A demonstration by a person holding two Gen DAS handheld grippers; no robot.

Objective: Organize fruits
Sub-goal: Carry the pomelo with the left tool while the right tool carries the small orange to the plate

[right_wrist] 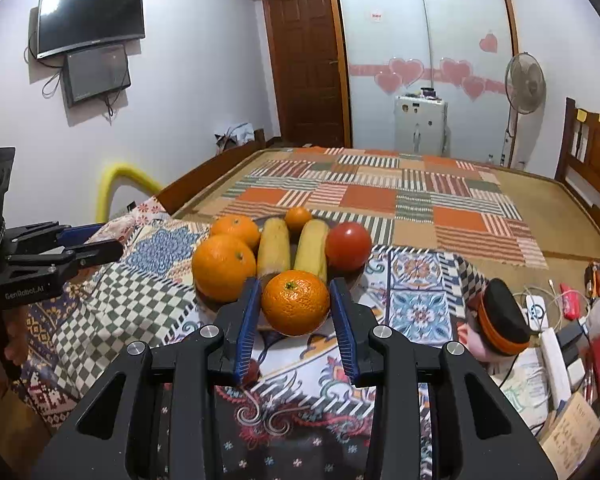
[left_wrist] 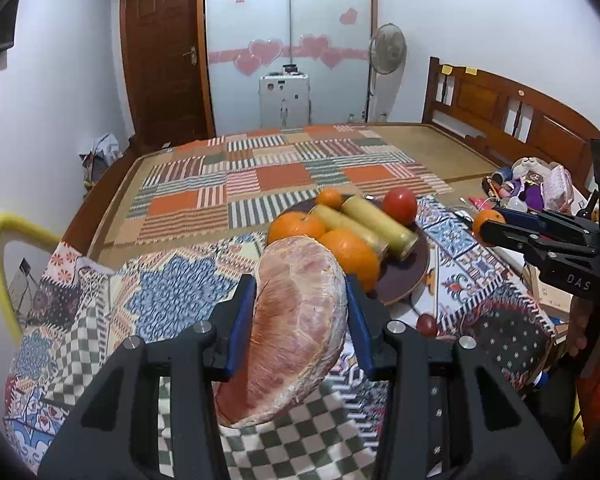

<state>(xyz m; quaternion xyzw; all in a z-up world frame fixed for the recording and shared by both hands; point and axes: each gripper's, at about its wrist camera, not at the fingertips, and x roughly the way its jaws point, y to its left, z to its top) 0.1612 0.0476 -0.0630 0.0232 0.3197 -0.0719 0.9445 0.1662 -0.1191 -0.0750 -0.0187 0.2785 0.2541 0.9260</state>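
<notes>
My left gripper (left_wrist: 300,292) is shut on a large pink peeled pomelo wedge (left_wrist: 296,328), held above the patterned cloth, just in front of the brown plate (left_wrist: 404,280). The plate holds oranges (left_wrist: 350,256), two wrapped yellow corn cobs (left_wrist: 378,222) and a red tomato (left_wrist: 400,205). My right gripper (right_wrist: 295,296) is shut on an orange (right_wrist: 295,303), held at the plate's near edge; in the left wrist view it shows at the right (left_wrist: 486,226). The plate's fruits also show in the right wrist view: a big orange (right_wrist: 224,267), the corn cobs (right_wrist: 274,248), the tomato (right_wrist: 348,246).
A small dark red fruit (left_wrist: 427,324) lies on the cloth near the plate. A patchwork mat (right_wrist: 380,196) covers the bed behind. A doll with a black-orange hat (right_wrist: 500,324), cables and clutter (right_wrist: 560,340) lie at the right. A yellow chair back (left_wrist: 4,240) stands at the left.
</notes>
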